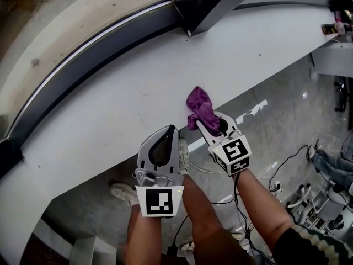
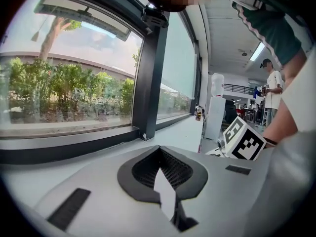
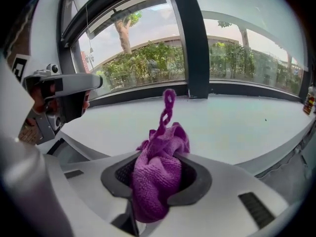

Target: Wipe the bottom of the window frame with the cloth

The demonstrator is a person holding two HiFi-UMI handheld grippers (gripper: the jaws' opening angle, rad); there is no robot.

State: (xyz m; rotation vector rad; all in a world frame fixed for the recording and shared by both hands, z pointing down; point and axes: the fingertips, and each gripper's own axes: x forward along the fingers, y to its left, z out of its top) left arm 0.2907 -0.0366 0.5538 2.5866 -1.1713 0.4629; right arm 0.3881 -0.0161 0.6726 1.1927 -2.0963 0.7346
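Left gripper [image 1: 171, 130] sits nearest, jaws closed on nothing, beside the right. Wide white sill ledge [image 1: 110, 115] starts under both sets of tips. Dark metal bottom frame rail [image 1: 94, 51] runs well ahead of them. Dark upright mullion [image 1: 212, 7] ahead of the right one likely breaks the stroke. Right gripper [image 1: 208, 123] clamps the purple microfibre cloth [image 1: 199, 104]: light, floppy, bunched. Free tuft past the tips should do the wiping.

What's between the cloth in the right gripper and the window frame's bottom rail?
Only bare white sill. The head view shows nothing lying between the cloth and the bottom rail; the right gripper view agrees.
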